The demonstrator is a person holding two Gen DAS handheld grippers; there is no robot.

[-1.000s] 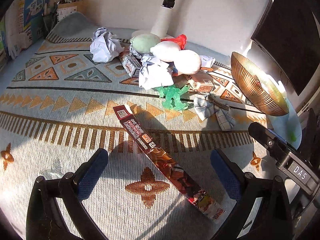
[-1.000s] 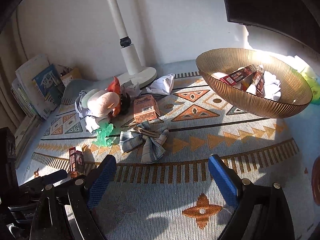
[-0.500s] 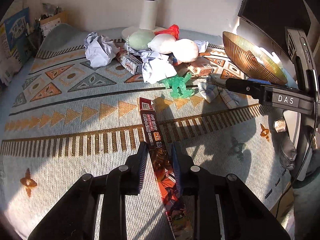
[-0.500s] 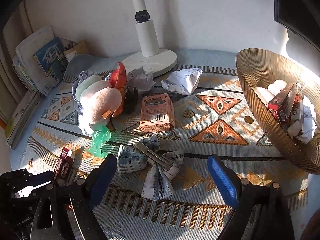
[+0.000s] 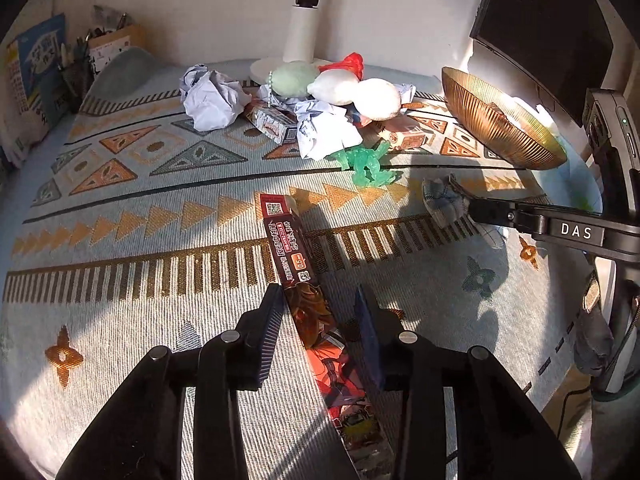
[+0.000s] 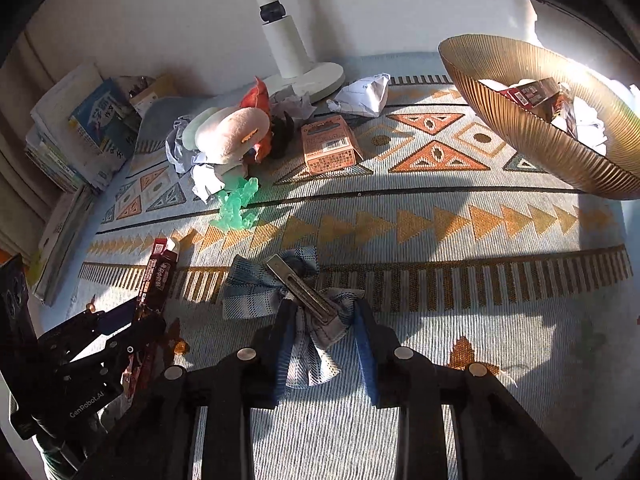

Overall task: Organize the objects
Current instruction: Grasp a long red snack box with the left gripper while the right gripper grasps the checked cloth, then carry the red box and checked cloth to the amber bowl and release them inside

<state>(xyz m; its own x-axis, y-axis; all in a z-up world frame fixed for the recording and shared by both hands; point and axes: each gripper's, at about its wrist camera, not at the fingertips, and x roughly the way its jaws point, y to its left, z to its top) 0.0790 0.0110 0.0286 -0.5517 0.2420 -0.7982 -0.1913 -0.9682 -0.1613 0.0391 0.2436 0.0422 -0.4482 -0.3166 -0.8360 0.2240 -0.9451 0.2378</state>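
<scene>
Patterned rug (image 5: 120, 240), gold bowl (image 6: 540, 132) at right. Left gripper (image 5: 320, 316) just reopened slightly, loosely straddling box (image 5: 298, 264). Right gripper (image 6: 324, 328) just closed, pinching plaid bow (image 6: 256, 288).

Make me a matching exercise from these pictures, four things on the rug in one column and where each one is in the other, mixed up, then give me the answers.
Things:
1. plaid bow hair clip
2. long red packet
3. green toy figure
4. orange carton

Places:
A. lying flat on the rug in front of the white lamp base
B. between the fingers of the left gripper
C. beside the plush pile, near the crumpled paper
D. between the fingers of the right gripper

Pairs: 1-D, 2-B, 3-C, 4-A
</scene>
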